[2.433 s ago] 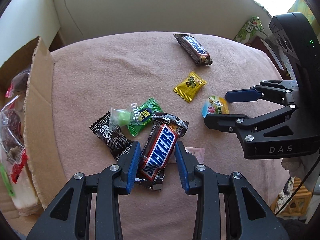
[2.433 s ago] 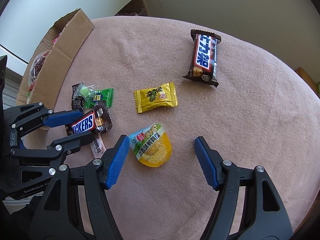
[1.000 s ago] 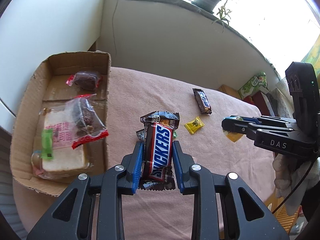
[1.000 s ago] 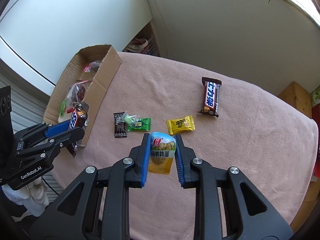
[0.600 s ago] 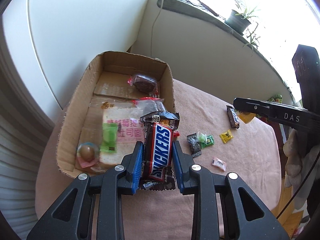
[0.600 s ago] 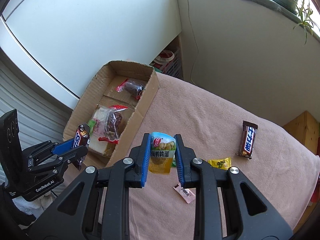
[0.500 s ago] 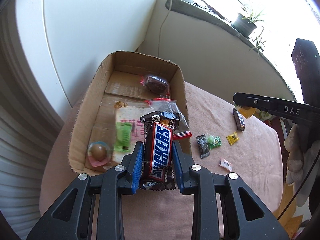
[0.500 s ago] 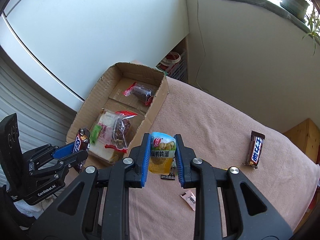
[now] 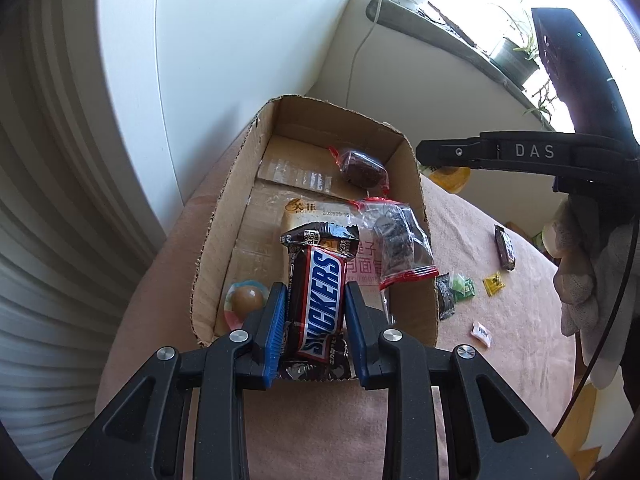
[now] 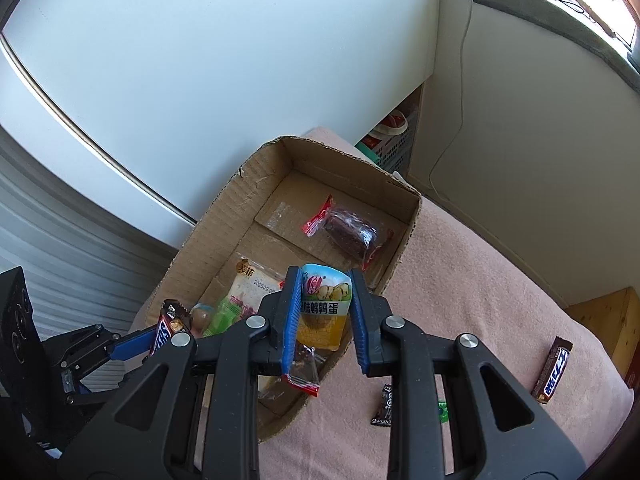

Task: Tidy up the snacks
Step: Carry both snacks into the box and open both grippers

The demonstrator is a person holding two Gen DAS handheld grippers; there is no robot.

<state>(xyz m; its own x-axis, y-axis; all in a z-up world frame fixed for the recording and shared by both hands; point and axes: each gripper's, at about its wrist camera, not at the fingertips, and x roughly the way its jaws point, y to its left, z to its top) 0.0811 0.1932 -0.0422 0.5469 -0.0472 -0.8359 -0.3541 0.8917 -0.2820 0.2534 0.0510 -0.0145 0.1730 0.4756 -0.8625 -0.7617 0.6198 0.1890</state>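
A brown Snickers bar in its glossy wrapper (image 9: 318, 300) stands lengthwise between the blue pads of the left gripper (image 9: 316, 326), whose jaws are clamped on its sides; it hangs above the near end of an open brown cardboard box (image 9: 224, 216) that sits on a pink cloth-covered table (image 9: 480, 360). The right gripper (image 10: 323, 316) has its jaws pressed together on a yellow quail-egg pouch with a blue-and-white label (image 10: 323, 308), held over the box's near right wall. In the left wrist view the same pouch shows as a yellow patch beneath the right gripper's black arm, near the box's far right corner.

Inside the box lie a dark cake in a clear wrapper with red ends (image 10: 348, 234) at the far end, a clear bag of dark pieces with a red seal (image 9: 400, 240) on the right, a pale bread packet with printed characters (image 9: 364, 264) beneath it, and a round jelly cup with a brown centre (image 9: 244, 300) in the near left corner.

On the cloth to the right of the box lie a small black sachet (image 9: 445, 300), a green sweet wrapper (image 9: 462, 288) just beside it, a yellow sweet (image 9: 493, 282), a small pink-and-white sweet (image 9: 482, 333) and a second dark chocolate bar (image 10: 552, 370) well apart from the rest
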